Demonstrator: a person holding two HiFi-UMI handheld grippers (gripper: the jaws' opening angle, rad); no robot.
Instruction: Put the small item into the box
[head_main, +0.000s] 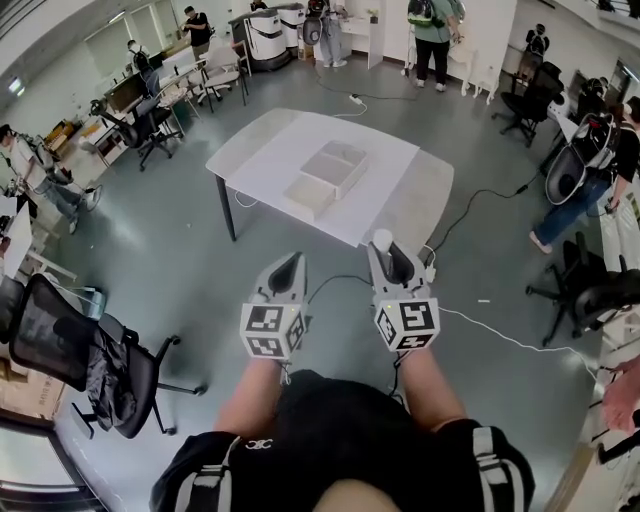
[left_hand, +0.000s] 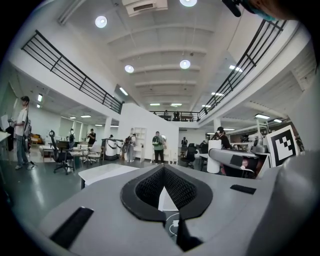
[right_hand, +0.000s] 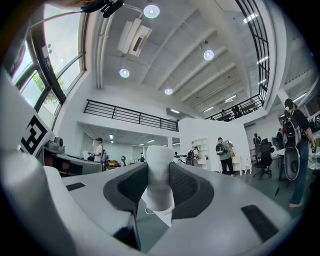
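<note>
A grey floor (head_main: 180, 250) fills most of the head view, with people standing along the top edge and at the right. A white table (head_main: 400, 190) stands in the upper middle of the frame; in the left gripper view it shows low at the left (left_hand: 100, 172). A black chair (head_main: 60, 345) sits at the lower left, and a white cable (head_main: 500, 335) runs across the floor at the lower right.

The box (head_main: 335, 168), white and open at the top, rests near the middle of the table. A flat white piece (head_main: 308, 194) lies just beside it, toward the lower left.

Both grippers are at the lower middle of the head view, below the table's near edge and well apart from the box. The left gripper (head_main: 288, 265) (left_hand: 163, 170) has its jaws closed tip to tip with nothing between them. The right gripper (head_main: 385, 250) (right_hand: 158, 176) is clamped on the item (head_main: 382, 240) (right_hand: 160, 160), a small white piece standing upright between the pads with its rounded top above them.
</note>
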